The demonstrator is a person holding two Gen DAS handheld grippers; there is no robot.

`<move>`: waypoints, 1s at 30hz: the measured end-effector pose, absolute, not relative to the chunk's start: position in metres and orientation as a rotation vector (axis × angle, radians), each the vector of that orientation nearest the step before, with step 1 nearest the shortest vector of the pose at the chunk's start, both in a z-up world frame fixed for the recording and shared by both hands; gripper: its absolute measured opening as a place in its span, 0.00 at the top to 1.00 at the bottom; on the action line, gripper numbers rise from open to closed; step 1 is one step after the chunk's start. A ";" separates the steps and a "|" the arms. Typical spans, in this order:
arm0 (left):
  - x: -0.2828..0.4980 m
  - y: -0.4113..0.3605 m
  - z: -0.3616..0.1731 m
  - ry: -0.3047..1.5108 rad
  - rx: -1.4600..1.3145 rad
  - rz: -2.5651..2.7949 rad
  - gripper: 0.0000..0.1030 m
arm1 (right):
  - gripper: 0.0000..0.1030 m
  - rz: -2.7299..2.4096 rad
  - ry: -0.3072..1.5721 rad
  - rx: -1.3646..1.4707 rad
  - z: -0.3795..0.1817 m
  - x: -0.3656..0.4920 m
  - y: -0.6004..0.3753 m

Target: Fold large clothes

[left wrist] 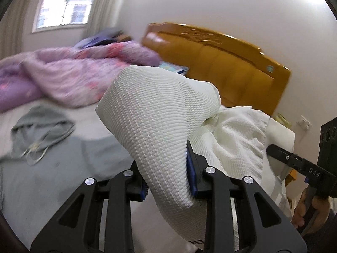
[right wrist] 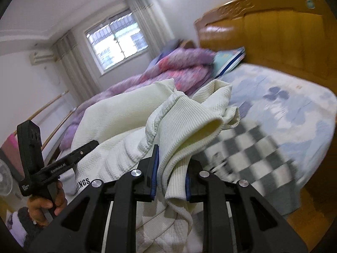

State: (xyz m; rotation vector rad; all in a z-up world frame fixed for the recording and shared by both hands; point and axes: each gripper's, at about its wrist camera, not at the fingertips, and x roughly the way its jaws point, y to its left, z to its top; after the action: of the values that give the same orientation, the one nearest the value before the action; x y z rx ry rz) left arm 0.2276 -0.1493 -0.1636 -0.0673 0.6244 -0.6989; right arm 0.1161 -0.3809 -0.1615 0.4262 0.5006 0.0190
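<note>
Here, each hand-held gripper, left (left wrist: 168,175) and right (right wrist: 171,175), clamped on the white garment (left wrist: 155,113) lettered "INGS".

Background smeared for me: quilt (left wrist: 69,73) and headboard (left wrist: 221,63) blurred. White garment (left wrist: 155,122) hides my left claw's (left wrist: 166,175) pad faces; its print (right wrist: 83,184) is cut off, unreadable.

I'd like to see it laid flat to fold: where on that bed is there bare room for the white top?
Free: the floral sheet between the headboard and checked cloth. Crowded: the purple quilt by the window side, and the grey hoodie below it.
</note>
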 end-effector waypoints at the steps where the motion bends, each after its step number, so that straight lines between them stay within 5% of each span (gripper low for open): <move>1: 0.233 -0.164 -0.164 0.620 -0.069 -0.720 0.73 | 0.83 -0.007 0.487 0.437 -0.161 0.115 -0.395; 7: 0.258 -0.248 -0.191 0.628 -0.055 -0.846 0.73 | 0.83 -0.159 0.486 0.486 -0.185 0.111 -0.459; 12: 0.282 -0.295 -0.273 0.864 0.067 -0.826 0.69 | 0.83 -0.223 0.789 0.659 -0.287 0.124 -0.488; 14: 0.288 -0.290 -0.298 0.886 0.046 -0.763 0.60 | 0.82 -0.250 0.848 0.661 -0.321 0.125 -0.489; 15: 0.291 -0.283 -0.301 0.881 0.005 -0.759 0.47 | 0.81 -0.256 0.855 0.662 -0.333 0.124 -0.490; 16: 0.294 -0.278 -0.303 0.882 -0.005 -0.726 0.22 | 0.80 -0.262 0.865 0.657 -0.338 0.125 -0.490; 17: 0.296 -0.276 -0.304 0.886 0.014 -0.681 0.17 | 0.77 -0.271 0.877 0.643 -0.341 0.127 -0.489; 30: 0.260 -0.290 -0.277 0.753 0.323 -0.511 0.13 | 0.70 -0.161 1.004 0.514 -0.347 0.145 -0.493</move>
State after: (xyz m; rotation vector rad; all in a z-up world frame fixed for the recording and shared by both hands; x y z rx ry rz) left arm 0.2602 -0.2901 -0.2772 0.3227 0.7529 -0.5111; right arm 0.1446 -0.4930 -0.3467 0.5142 1.0038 -0.1607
